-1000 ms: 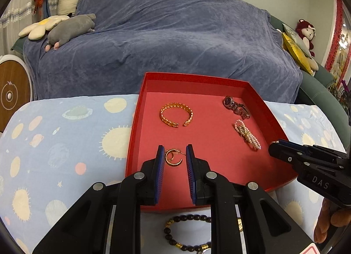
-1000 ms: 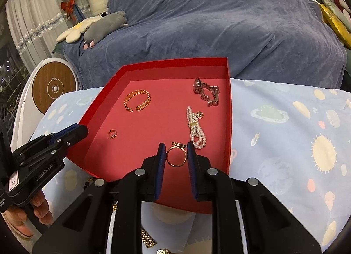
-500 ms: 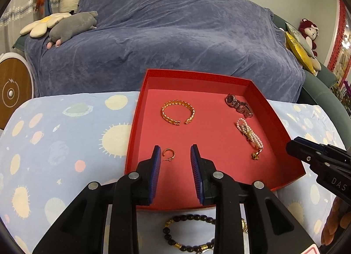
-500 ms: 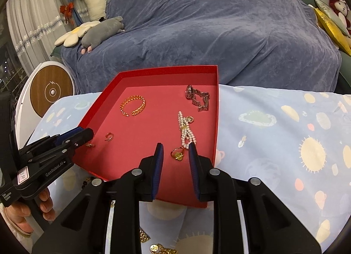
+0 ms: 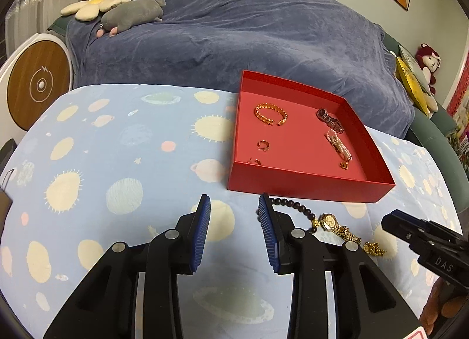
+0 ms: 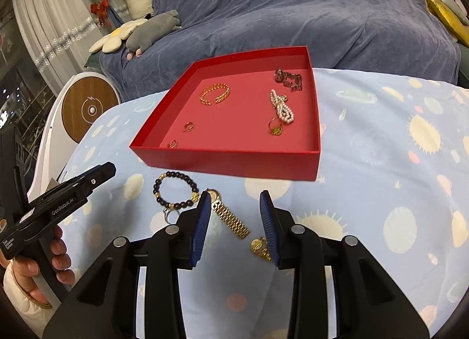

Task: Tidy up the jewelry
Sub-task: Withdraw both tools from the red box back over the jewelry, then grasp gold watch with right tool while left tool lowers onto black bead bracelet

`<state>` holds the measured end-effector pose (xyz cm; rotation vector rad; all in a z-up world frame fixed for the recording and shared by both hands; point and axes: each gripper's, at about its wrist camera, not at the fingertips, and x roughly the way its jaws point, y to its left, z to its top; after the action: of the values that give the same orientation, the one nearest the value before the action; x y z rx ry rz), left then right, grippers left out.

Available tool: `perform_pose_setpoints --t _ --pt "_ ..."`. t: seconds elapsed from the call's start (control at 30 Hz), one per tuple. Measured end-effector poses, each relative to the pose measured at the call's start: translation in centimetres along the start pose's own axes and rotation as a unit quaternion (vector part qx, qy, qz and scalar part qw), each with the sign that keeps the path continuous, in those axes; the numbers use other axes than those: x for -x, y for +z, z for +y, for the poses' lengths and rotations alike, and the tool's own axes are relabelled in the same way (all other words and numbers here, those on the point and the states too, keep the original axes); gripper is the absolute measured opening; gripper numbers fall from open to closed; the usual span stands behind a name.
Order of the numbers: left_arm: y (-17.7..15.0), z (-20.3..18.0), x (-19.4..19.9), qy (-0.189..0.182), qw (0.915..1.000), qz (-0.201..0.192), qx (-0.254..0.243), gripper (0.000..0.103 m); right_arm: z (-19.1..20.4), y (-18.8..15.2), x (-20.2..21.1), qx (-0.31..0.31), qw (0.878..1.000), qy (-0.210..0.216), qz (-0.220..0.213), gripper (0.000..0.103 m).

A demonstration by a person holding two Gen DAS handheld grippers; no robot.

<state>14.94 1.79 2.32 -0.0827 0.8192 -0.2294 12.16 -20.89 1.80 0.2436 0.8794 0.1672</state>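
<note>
A red tray on the blue patterned cloth holds a gold chain bangle, a dark watch, a pearl bracelet, two small gold hoops and a gold ring. In front of the tray lie a black bead bracelet, a gold watch and a gold chain piece. My left gripper is open and empty, left of the beads. My right gripper is open above the gold watch.
A sofa under a blue-grey throw stands behind the table, with plush toys on it. A round wooden-faced device stands at the left. The cloth-covered table stretches left of the tray.
Both grippers have opened wider and pulled back out of the tray toward me. The small hoop and the gold ring they had held now lie in the tray.
</note>
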Motion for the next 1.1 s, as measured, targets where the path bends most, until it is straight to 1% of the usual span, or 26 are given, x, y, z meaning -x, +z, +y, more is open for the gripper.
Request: perform_pose_setpoints --t 0.1,0.2,0.3,0.37,0.5,0.6,0.63,0.67,0.73,0.93,1.0,1.03,1.1 --pt "-0.8 -0.6 0.7 -0.006 1.0000 -0.002 -0.002 0.032 0.8 -0.6 -0.5 0.020 1.000 -0.004 0.008 0.033" --pt "-1.3 -1.3 0.4 -0.019 0.9997 0.010 -0.012 0.032 1.0 -0.6 -1.3 0.032 0.999 -0.010 0.012 0.033" --pt "-1.4 -1.4 -0.1 -0.016 0.9996 0.012 -0.020 0.032 0.8 -0.5 -2.5 0.031 0.999 -0.012 0.020 0.033" --pt "-1.3 -1.2 -0.5 -0.021 0.9995 0.018 -0.015 0.032 0.8 -0.5 -3.3 0.033 0.999 -0.014 0.028 0.033" --pt "-1.4 -0.8 -1.0 -0.016 0.9994 0.027 -0.013 0.032 1.1 -0.7 -4.8 0.035 0.998 -0.013 0.043 0.036" --pt "-1.4 -0.4 -1.2 -0.017 0.9994 0.030 -0.009 0.032 2.0 -0.7 -5.6 0.049 0.998 -0.011 0.047 0.037" --pt "-1.5 -0.3 -1.2 -0.017 0.9994 0.031 -0.008 0.032 2.3 -0.6 -5.8 0.054 0.997 -0.011 0.047 0.038" --pt "-1.5 -0.2 -1.2 -0.018 0.9993 0.031 -0.008 0.032 2.6 -0.6 -6.0 0.059 0.997 -0.011 0.046 0.043" --pt "-1.5 0.0 -1.2 -0.019 0.9993 0.032 -0.010 0.032 2.9 -0.5 -6.3 0.065 0.997 -0.018 0.040 0.049" --pt "-1.8 0.5 -1.5 -0.021 0.9990 0.039 -0.010 0.032 3.4 -0.3 -7.0 0.087 0.995 -0.031 0.030 0.049" --pt "-1.8 0.5 -1.5 -0.021 0.9989 0.040 -0.009 0.032 3.7 -0.3 -7.2 0.094 0.995 -0.035 0.027 0.045" --pt "-1.8 0.6 -1.5 -0.022 0.9989 0.041 -0.009 0.032 3.8 -0.4 -7.2 0.097 0.994 -0.038 0.025 0.039" --pt "-1.8 0.6 -1.5 -0.021 0.9989 0.041 -0.009 0.032 4.0 -0.6 -7.2 0.107 0.993 -0.053 0.020 0.033"
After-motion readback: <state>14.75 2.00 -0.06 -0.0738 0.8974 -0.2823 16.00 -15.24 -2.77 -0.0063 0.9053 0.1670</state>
